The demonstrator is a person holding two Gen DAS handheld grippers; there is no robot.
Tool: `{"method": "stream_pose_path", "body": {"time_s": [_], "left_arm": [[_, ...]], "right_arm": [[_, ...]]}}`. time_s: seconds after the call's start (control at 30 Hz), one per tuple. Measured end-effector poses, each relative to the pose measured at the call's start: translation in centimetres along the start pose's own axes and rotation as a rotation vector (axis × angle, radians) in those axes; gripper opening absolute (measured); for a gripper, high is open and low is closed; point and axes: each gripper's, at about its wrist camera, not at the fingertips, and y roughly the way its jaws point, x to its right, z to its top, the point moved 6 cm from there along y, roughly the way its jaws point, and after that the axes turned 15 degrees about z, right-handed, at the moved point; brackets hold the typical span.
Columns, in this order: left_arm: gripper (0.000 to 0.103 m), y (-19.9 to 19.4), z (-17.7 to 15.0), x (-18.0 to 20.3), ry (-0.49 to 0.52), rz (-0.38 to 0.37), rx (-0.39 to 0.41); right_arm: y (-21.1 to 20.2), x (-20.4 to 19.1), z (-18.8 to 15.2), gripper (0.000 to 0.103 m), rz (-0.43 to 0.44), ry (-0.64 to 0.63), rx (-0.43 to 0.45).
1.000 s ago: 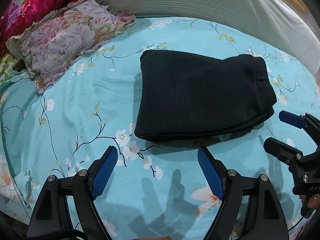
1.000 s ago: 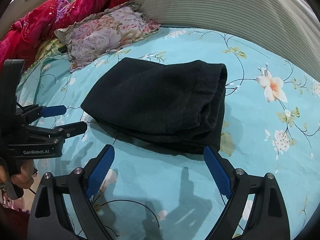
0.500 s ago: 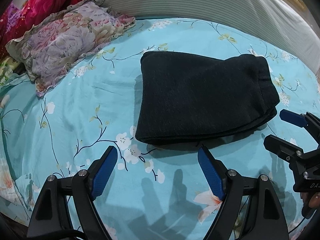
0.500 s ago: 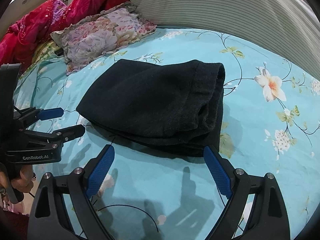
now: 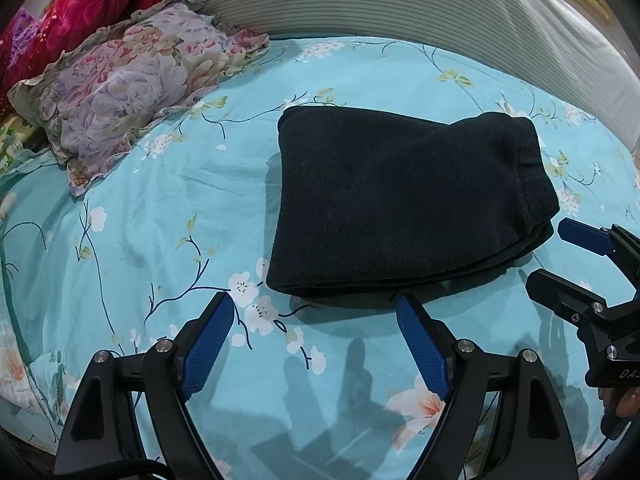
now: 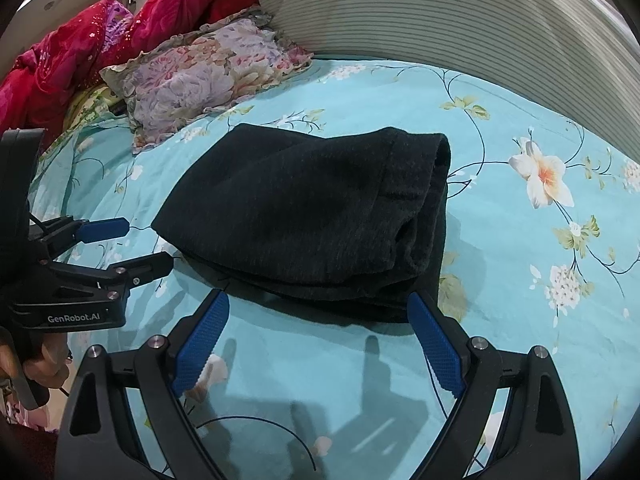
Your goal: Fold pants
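Lying folded into a compact bundle on the turquoise floral bedsheet [image 5: 168, 216], the black knit pants [image 5: 400, 204] look finished, both the left tool [image 5: 316, 344] and right tool [image 6: 320, 344] hovering apart and empty, needing only withdrawal.

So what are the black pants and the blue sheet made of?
The pants look like thick, soft knit or fleece: matte, faintly flecked, with bulky rounded folds. The sheet looks like thin, smooth woven cloth, maybe cotton, with printed flowers and fine creases.
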Motion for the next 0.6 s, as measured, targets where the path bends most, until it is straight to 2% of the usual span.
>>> {"method": "stream_pose_path", "body": {"time_s": [0.6], "left_arm": [[0.085,0.04,0.51,0.21,0.001,-0.005,-0.001]], "right_arm": [[-0.43,0.02,0.47,0.091,0.005,0.002,0.009]]}}
